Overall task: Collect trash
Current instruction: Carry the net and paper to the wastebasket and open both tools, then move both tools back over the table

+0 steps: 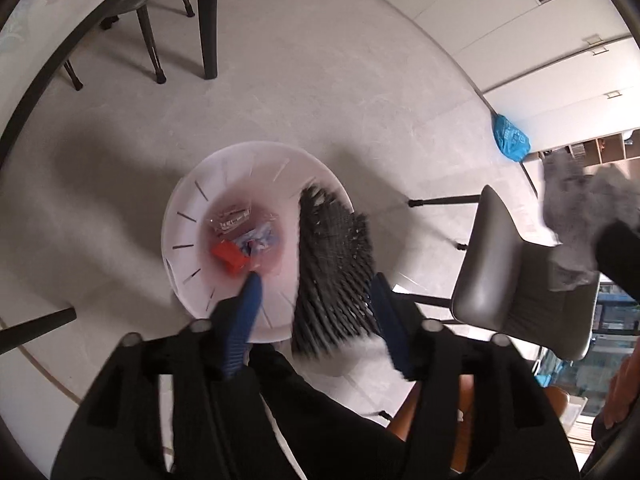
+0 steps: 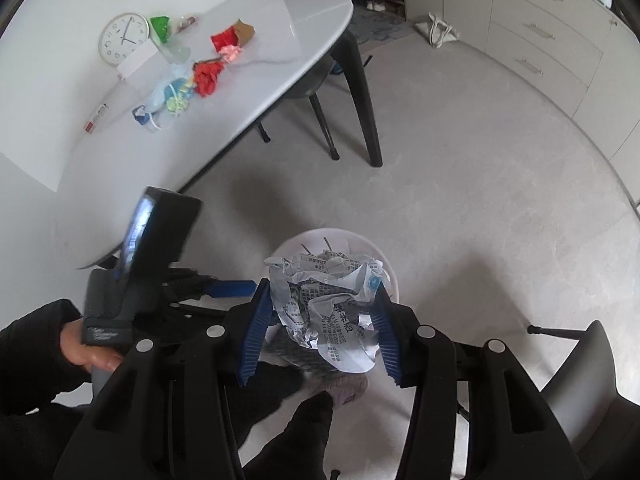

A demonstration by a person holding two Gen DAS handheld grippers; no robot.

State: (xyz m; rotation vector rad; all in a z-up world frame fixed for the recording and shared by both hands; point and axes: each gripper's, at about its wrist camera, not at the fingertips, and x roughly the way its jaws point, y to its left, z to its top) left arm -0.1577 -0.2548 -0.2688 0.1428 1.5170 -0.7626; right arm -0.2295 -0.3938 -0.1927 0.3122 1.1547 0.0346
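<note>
Right wrist view: right gripper [image 2: 322, 322] jaws pinch light, springy crumpled paper [image 2: 332, 304] above the white bin [image 2: 384, 258]; left gripper [image 1: 316, 296] jaws gape, dark mesh scrap [image 1: 334, 264] loose between.

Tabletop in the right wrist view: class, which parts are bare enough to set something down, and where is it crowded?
The white table is bare along its far rounded end, beyond the brown paper, and along the near edge above the black table leg. It is crowded from the clock through the red wrappers to the blue-and-yellow bags.
</note>
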